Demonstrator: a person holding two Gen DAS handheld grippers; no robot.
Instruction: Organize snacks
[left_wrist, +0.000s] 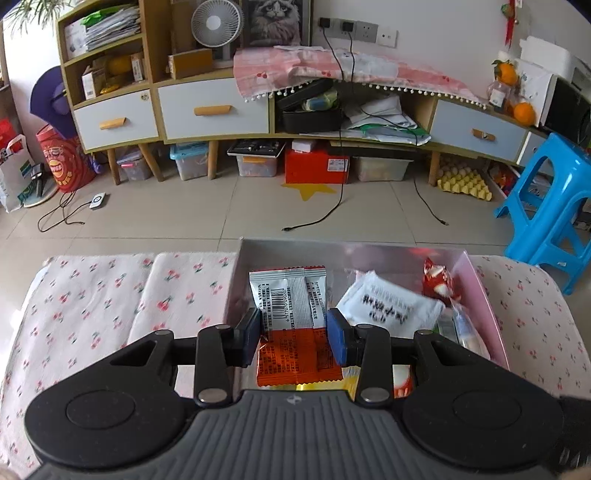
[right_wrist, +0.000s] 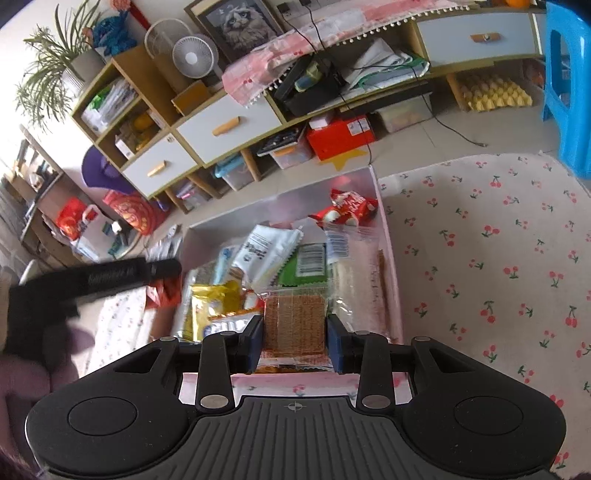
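- Left gripper: jaws closed on an orange-and-silver snack packet, pads pressing its two side edges; the packet stands upright over the box, barcode side toward the camera.
- Right gripper: jaws closed on a clear-wrapped cracker pack, pads against its two long edges; the pack hangs above the near end of the box.
- Pink box: open-topped, resting on the cherry-print cloth. It holds a white sachet and a red wrapped sweet toward the far right corner.
- Right-wrist view of the box: filled almost wall to wall, with a yellow packet, a green packet and red wrappers at the far end; little bare floor shows between them.
- Open room: the cloth to the right of the box is bare up to its rounded edge, and the cloth to the left likewise.
- Beyond the far edge: tiled floor, a blue stool near the right corner, and a low cabinet well back.
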